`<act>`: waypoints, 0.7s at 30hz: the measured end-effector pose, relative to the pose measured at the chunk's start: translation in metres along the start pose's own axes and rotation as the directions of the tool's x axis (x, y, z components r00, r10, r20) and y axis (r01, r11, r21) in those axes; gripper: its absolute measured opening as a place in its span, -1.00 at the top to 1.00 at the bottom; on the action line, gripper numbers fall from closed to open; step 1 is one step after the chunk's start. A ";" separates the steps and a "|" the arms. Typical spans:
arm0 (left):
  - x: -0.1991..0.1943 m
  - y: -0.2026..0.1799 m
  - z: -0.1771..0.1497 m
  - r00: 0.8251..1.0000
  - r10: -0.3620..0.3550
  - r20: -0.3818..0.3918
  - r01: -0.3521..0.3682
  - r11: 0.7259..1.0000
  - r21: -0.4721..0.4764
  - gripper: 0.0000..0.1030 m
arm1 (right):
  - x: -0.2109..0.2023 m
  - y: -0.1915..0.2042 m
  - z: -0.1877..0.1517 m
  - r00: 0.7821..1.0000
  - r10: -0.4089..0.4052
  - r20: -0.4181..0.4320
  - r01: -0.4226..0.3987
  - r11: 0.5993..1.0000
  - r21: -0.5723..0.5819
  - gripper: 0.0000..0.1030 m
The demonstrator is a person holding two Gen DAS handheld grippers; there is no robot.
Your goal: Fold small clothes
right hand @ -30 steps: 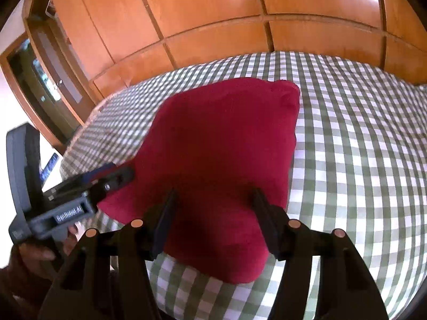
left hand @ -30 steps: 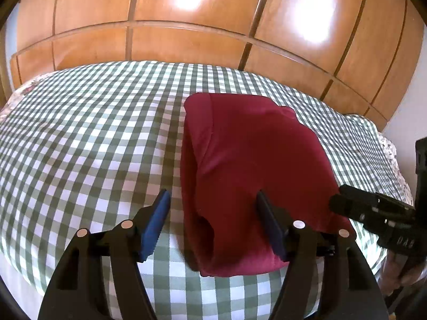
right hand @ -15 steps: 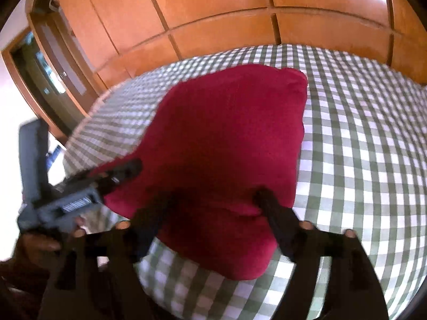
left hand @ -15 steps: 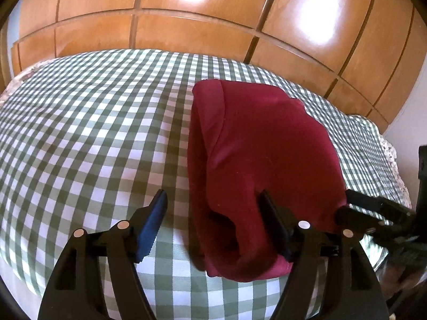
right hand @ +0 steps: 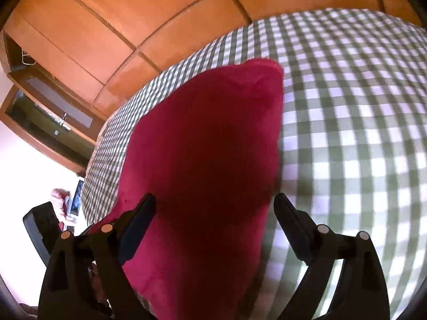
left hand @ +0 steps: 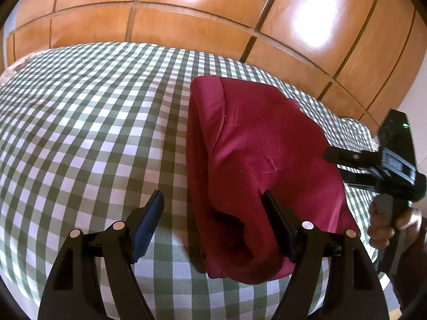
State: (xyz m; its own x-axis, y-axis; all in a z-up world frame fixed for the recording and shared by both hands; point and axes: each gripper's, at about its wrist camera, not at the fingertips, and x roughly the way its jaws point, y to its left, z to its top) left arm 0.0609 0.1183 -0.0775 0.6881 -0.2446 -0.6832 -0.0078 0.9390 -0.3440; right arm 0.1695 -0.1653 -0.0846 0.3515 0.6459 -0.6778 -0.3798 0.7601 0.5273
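Observation:
A dark red folded garment lies on the green-and-white checked bedspread. My left gripper straddles the garment's near left edge. Its jaws are opening: the right finger is tucked against a fold and the left finger stands over bare bedspread. My right gripper, held in a hand, hovers off the garment's right edge. In the right wrist view, the garment fills the gap of the right gripper. Those jaws are opening wide, with the pads off the cloth.
Glossy wooden wardrobe panels rise just behind the bed. A wooden shelf unit stands past the bed's left end. The black body of the left gripper shows low on the left. Open bedspread spreads to the right of the garment.
The right gripper's jaws have spread wide, and it has rolled and slid sideways along the garment's edge. The left jaws have widened a little, and the garment's near fold has slumped.

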 end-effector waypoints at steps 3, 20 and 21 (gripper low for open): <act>0.001 0.002 0.001 1.000 -0.029 -0.009 0.029 1.000 0.011 -0.45 | 0.015 0.000 0.001 0.999 0.024 -0.026 -0.024 1.000 0.010 -0.75; 0.008 0.003 0.000 0.932 -0.359 -0.052 0.356 0.933 -0.053 0.27 | -0.018 0.045 -0.003 0.996 0.009 0.088 -0.001 0.996 -0.091 0.16; 0.009 -0.004 0.002 0.929 -0.365 -0.061 0.363 0.931 -0.041 0.27 | -0.029 0.043 -0.004 0.993 0.010 0.115 0.001 0.996 -0.088 0.16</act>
State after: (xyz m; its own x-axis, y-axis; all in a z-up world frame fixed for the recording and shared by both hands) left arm 0.0691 0.1125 -0.0807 0.5980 -0.5849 -0.5479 0.2128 0.7750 -0.5950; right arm 0.1392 -0.1516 -0.0443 0.4437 0.6571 -0.6095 -0.4533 0.7512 0.4799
